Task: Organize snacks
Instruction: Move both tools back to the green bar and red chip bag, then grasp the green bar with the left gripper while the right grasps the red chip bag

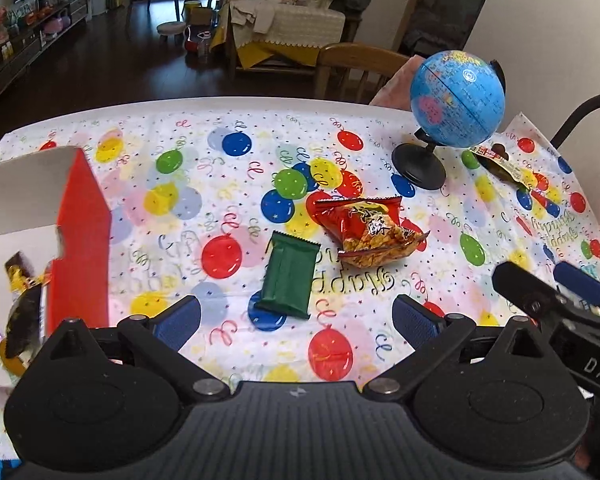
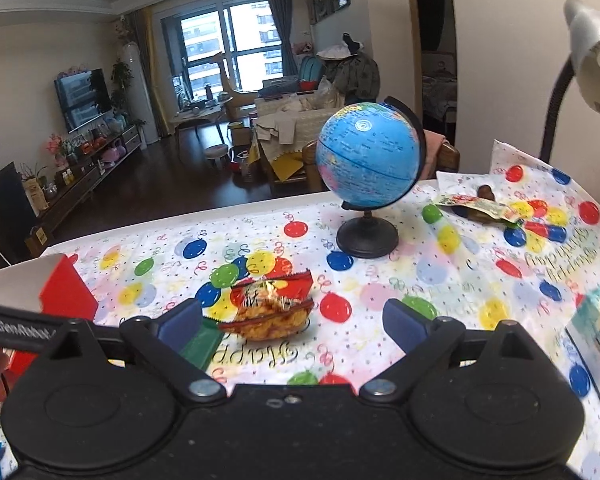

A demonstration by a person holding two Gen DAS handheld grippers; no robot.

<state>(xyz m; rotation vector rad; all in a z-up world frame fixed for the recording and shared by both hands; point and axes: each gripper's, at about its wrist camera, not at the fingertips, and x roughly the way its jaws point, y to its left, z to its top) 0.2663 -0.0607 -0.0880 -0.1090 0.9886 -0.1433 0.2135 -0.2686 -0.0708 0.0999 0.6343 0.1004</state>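
A green snack packet (image 1: 288,276) lies flat on the balloon-print tablecloth (image 1: 204,184), its near end between the wide-apart fingers of my left gripper (image 1: 296,320), which is open and touches nothing. Just beyond lies a red snack bag (image 1: 372,228). In the right wrist view the same red snack bag (image 2: 274,308) sits just ahead of my open right gripper (image 2: 292,326), nearer its left finger, with the green snack packet (image 2: 202,344) partly behind that finger. At the left stands a red-and-white box (image 1: 80,240) with wrapped snacks (image 1: 20,308) inside. The right gripper (image 1: 544,276) also shows at the right edge.
A blue globe (image 2: 370,160) on a black stand is behind the snacks. Another snack packet (image 2: 480,206) lies at the back right. A desk lamp (image 2: 592,60) rises at the right, and a blurred pale pack (image 2: 596,332) sits at the right edge. A wooden chair (image 1: 356,64) stands past the table.
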